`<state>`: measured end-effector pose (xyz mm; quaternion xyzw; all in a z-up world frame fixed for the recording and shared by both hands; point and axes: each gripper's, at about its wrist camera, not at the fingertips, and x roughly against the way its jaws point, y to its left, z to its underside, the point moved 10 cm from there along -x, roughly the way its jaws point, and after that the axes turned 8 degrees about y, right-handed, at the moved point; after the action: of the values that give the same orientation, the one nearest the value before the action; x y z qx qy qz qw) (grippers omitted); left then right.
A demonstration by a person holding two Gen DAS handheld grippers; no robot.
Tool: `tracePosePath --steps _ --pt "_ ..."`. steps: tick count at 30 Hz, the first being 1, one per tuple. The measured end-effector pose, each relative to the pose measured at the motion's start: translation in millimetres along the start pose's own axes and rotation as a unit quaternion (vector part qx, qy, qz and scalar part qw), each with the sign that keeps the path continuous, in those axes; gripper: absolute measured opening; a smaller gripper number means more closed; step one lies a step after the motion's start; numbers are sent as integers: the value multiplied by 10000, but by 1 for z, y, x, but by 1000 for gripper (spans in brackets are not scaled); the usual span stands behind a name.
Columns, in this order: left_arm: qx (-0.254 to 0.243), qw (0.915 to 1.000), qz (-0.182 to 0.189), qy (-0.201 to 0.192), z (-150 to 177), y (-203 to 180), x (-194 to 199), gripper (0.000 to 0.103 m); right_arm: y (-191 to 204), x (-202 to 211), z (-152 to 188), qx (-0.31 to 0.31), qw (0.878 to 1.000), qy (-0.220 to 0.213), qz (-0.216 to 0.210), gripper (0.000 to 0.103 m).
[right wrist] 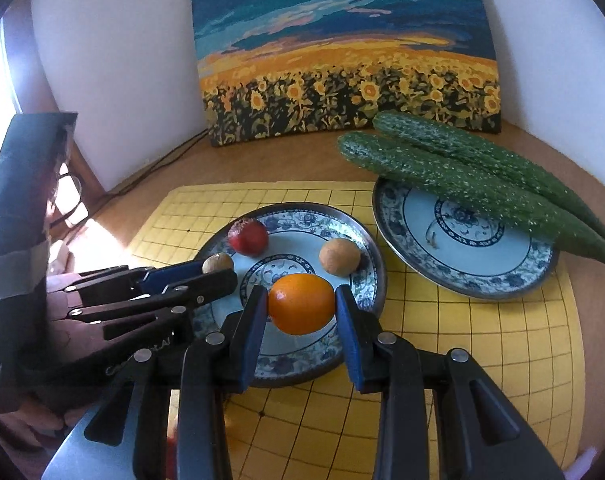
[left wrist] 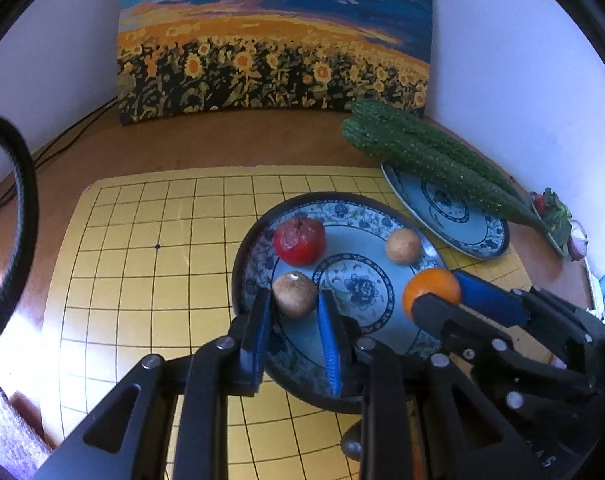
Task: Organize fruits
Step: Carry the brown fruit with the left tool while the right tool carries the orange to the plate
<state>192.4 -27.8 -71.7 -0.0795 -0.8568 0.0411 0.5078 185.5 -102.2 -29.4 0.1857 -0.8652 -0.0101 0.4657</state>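
A blue-patterned plate holds a red pomegranate, a tan round fruit and a brown round fruit. My left gripper has its fingers on either side of the brown fruit; I cannot tell whether they press it. My right gripper is shut on an orange just above the plate's near side.
A second patterned plate at the right carries two cucumbers. Both plates sit on a yellow grid mat. A sunflower painting leans on the wall behind.
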Motion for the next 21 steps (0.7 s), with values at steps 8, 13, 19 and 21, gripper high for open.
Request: tracePosePath --steps 8,13,19,21 --pt "-10 9999 89 -50 -2 -1 -3 24 -5 -11 -3 111 9996 72 251 36" --pt "-92 9999 -8 -65 -1 -2 -4 24 -8 -14 -2 52 9994 101 319 36" --pt "-61 9999 50 -84 -1 -3 -3 24 -8 -14 -3 63 9993 106 352 36" --pt "-65 9999 43 -76 -1 -3 -4 24 -9 -14 -3 53 9994 109 339 36"
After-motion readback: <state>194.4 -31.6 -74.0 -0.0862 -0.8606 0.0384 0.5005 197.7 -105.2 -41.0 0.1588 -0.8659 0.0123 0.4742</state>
